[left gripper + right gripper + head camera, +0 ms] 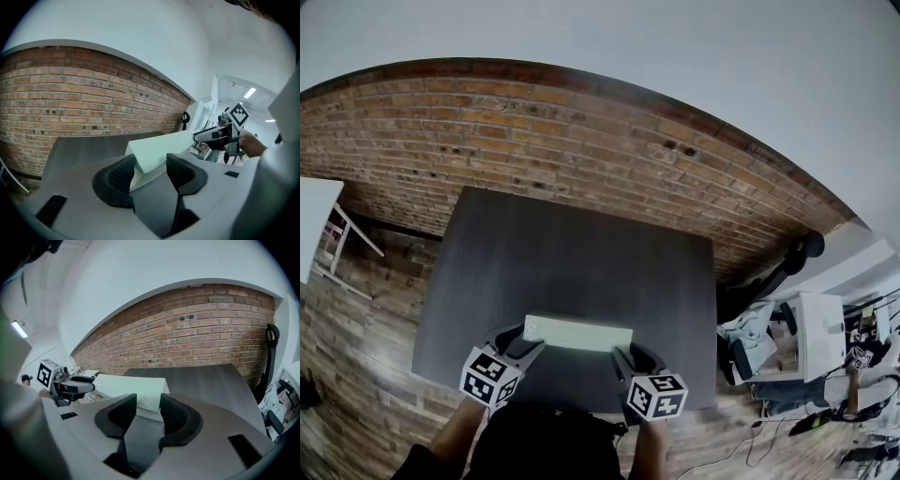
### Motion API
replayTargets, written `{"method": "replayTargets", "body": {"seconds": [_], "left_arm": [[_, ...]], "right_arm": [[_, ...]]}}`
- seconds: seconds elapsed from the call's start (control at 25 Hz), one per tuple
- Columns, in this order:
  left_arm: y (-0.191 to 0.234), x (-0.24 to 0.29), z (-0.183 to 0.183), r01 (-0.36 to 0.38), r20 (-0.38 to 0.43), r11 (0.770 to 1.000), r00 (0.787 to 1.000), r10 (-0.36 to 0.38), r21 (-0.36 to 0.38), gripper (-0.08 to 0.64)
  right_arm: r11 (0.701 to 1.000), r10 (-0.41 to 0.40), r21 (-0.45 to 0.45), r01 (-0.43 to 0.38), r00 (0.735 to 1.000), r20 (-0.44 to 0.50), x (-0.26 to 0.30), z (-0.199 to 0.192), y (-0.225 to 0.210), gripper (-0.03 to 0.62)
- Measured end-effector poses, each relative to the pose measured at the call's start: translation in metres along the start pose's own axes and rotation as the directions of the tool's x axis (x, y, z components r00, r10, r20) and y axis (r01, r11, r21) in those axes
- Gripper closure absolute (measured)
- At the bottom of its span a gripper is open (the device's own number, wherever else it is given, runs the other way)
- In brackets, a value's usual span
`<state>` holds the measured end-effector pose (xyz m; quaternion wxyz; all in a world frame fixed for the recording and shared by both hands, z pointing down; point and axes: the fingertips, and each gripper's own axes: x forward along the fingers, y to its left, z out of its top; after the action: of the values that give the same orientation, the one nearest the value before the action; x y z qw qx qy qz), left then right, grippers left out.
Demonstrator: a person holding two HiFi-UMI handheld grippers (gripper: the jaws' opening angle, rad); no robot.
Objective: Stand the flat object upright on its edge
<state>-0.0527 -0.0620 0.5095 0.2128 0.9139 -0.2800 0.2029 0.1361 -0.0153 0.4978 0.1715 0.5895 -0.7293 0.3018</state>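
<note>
The flat object is a long pale green box [577, 333], spanning between my two grippers over the near part of the dark grey table [572, 253]. My left gripper [522, 344] is shut on the box's left end [157, 149], which rises at a tilt from between its pads. My right gripper [627, 357] is shut on the right end [133, 386], with the box's corner between its dark ribbed pads. The left gripper view shows the right gripper [219, 134] at the far end of the box. Likewise, the right gripper view shows the left gripper [71, 383]. Whether the box touches the table is hidden.
A brick wall [581, 141] runs behind the table. Wooden floor [366, 319] lies to the left, with a white table [314, 220] at the far left. At the right stand a black chair [787, 267], a white desk [820, 333] and cables.
</note>
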Motion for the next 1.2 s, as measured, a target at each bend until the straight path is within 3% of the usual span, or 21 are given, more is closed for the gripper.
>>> {"method": "replayTargets", "body": {"seconds": [0.28, 1.2], "left_arm": [[-0.003, 0.012, -0.008, -0.008, -0.037, 0.999, 0.999, 0.006, -0.050, 0.339], [0.017, 0.036, -0.004, -0.034, -0.088, 0.998, 0.996, 0.029, -0.052, 0.337]], "right_arm": [[1.000, 0.025, 0.003, -0.025, 0.999, -0.021, 0.005, 0.001, -0.014, 0.437], [0.998, 0.054, 0.036, -0.051, 0.997, -0.063, 0.036, 0.001, -0.030, 0.445]]}}
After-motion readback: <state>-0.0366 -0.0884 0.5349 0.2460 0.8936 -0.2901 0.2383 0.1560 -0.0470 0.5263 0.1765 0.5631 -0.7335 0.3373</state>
